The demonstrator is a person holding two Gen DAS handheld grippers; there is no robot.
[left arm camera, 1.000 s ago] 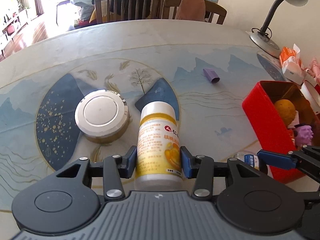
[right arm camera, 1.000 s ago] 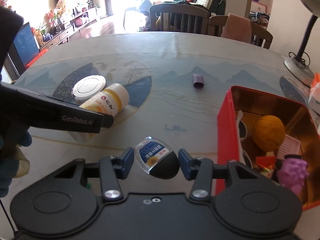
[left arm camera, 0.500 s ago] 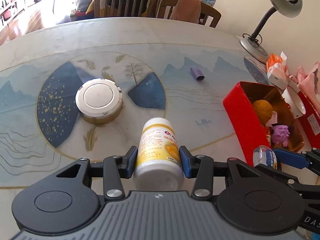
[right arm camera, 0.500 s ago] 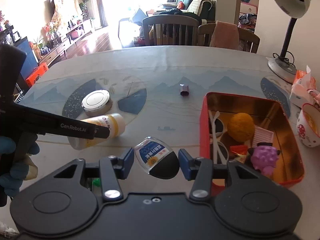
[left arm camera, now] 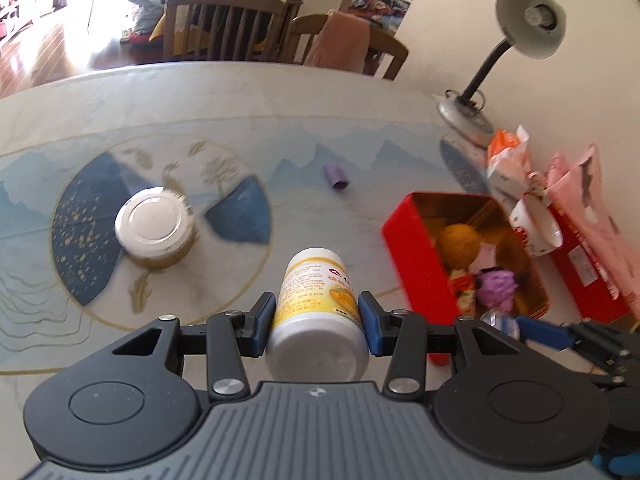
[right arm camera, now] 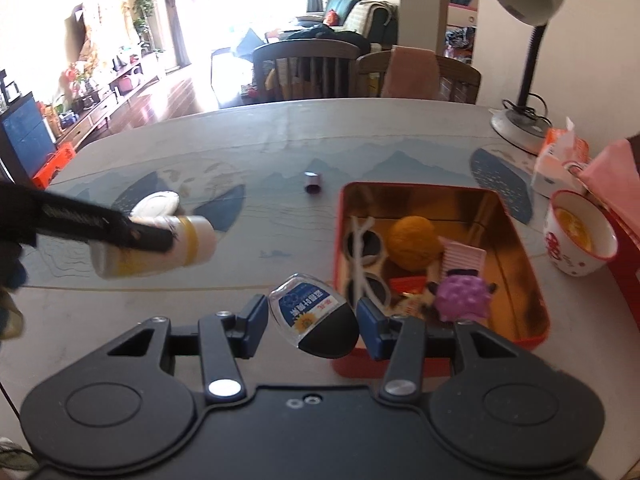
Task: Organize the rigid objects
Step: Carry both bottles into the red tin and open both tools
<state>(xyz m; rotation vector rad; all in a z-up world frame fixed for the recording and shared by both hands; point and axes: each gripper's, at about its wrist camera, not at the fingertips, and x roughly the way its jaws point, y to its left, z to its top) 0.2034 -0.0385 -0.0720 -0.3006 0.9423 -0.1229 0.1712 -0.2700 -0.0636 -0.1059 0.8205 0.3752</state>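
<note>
Both grippers are shown mid-air above the table (left arm camera: 240,100), each with its jaws partly apart and clamped on an object. Left gripper (left arm camera: 317,326): blue pads press the two sides of a white pill bottle (left arm camera: 318,312) with a yellow label, its flat base toward the camera and its cap pointing away over the table. Right gripper (right arm camera: 312,324): jaws pinch a small clear bottle (right arm camera: 310,316) with a blue label and black cap, held tilted just beside the near-left corner of a red tin (right arm camera: 536,316). The tin, open-topped, contains white sunglasses (right arm camera: 366,264), an orange ball (right arm camera: 414,242), a purple knobbly toy (right arm camera: 464,300) and a pink ridged piece (right arm camera: 464,258). Elsewhere on the table: a round silver-lidded jar (left arm camera: 154,226), a small purple tube (left arm camera: 336,176), a desk lamp (left arm camera: 528,24) and a white cup (right arm camera: 578,240) beside the tin.
</note>
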